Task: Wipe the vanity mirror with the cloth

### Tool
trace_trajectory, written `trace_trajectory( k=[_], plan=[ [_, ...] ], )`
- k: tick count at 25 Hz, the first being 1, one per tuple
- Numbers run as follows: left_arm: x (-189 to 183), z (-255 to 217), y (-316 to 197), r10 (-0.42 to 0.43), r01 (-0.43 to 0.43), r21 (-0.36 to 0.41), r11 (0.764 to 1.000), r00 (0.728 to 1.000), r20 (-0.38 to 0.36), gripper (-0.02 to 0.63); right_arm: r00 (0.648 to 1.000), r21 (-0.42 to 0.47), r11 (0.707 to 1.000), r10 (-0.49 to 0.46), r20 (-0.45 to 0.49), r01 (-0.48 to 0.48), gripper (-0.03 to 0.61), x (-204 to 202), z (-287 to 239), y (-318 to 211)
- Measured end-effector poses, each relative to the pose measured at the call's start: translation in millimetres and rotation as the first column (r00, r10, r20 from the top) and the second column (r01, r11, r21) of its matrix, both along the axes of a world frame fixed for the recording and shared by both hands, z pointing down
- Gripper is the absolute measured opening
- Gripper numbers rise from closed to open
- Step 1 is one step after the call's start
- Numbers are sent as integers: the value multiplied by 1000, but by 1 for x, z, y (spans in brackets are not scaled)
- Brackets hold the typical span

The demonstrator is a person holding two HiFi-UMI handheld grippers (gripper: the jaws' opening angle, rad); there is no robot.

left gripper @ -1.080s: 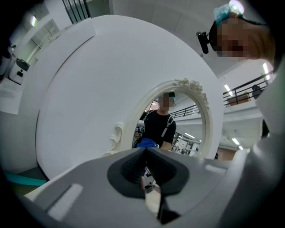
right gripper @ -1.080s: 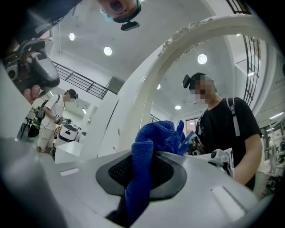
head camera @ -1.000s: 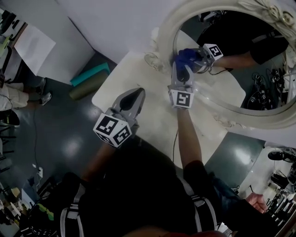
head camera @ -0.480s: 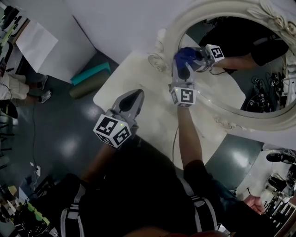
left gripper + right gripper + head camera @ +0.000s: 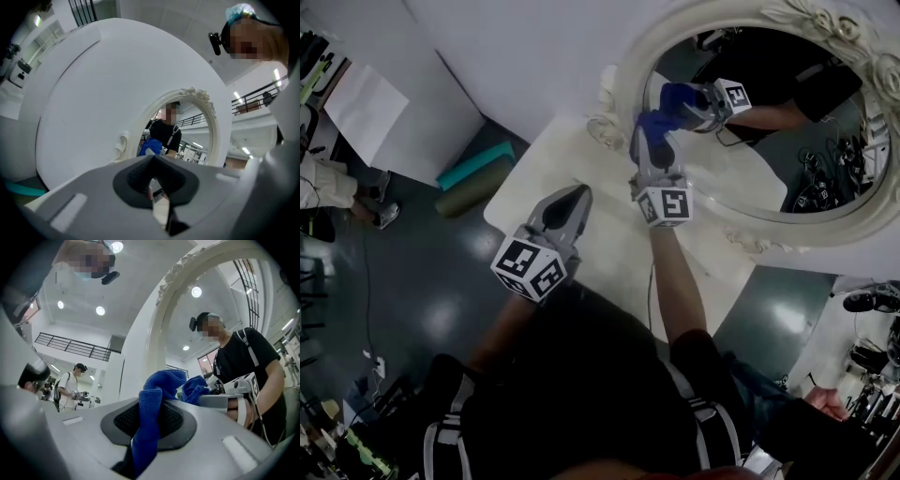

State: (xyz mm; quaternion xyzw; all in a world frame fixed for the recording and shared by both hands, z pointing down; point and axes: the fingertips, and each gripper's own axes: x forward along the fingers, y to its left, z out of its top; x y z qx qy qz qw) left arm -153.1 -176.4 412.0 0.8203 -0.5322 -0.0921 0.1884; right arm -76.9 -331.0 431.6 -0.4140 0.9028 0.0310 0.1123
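— Left claw (image 5: 577, 194) is seen closed on nothing, parked over the bench (image 5: 609, 248), well short of the mirror (image 5: 787, 169).

— Right claw (image 5: 150, 420) is clamped on the blue cloth (image 5: 157, 385), which is seemingly met by its reflection at the glass's left edge; the rest of the glass lies rightward. That meeting is shown only in the head view, the pinch only in the right gripper view.
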Motion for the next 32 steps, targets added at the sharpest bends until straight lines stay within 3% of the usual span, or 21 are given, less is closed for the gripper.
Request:
trace_trajectory(
  k=[9, 19, 32],
  plan=[
    [31, -11, -4, 77, -78, 35, 996, 997, 8, 11, 998, -59, 998, 31, 52, -28, 71, 37, -18, 38],
    [82, -13, -5, 188, -189, 47, 981, 982, 25, 11, 981, -108, 979, 180, 75, -171, 71, 112, -21, 74],
    [163, -7, -9, 354, -356, 40, 934, 934, 48, 11, 901, -165, 894, 430, 61, -415, 71, 220, -24, 127]
  ],
)
